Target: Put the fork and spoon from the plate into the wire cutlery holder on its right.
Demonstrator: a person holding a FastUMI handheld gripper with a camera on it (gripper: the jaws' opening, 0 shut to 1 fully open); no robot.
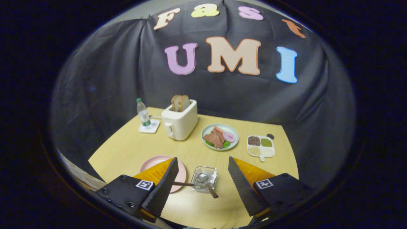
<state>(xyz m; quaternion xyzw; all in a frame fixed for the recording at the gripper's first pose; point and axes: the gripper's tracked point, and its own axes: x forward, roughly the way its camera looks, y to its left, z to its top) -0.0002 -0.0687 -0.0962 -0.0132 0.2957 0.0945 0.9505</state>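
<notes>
The fingers (202,178) are spread wide and hold nothing, raised above the desk (127,146). 2 utensils (203,183) rest across the wire cutlery holder (205,178), right of the pink plate (149,163). Best descend slowly and align with 1 handle before closing.

Staged booth: black cloth wall (105,79), breakfast table (127,146).
</notes>
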